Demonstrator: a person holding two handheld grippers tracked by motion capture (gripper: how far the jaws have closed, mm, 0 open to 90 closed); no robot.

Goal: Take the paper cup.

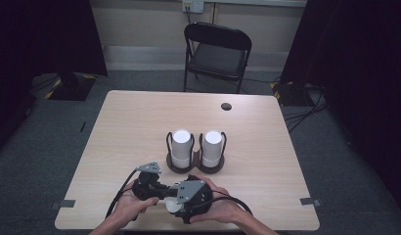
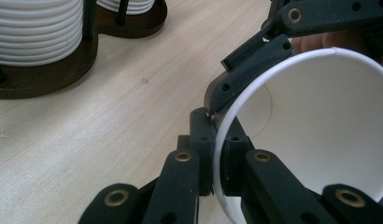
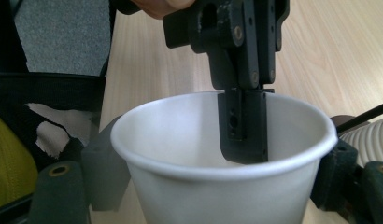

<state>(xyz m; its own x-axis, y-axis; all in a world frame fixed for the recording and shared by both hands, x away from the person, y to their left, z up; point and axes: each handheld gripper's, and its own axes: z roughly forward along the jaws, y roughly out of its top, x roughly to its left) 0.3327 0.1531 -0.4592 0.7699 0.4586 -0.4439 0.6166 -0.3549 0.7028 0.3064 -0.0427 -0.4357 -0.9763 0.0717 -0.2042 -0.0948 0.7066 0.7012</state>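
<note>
Paper cup point(image 3: 217, 158) hangs between my hands over the table's point(image 1: 120, 127) near edge. My left gripper point(image 2: 217, 154) pinches its rim, one jaw inside; my right gripper point(image 3: 213, 186) cradles its wall, jaws touching both sides.

Cup holder point(image 1: 195, 165) just beyond the tools.

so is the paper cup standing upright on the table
No, in the left gripper view the paper cup lies tilted on its side, mouth open to the camera, with the left gripper pinching its rim.
</note>
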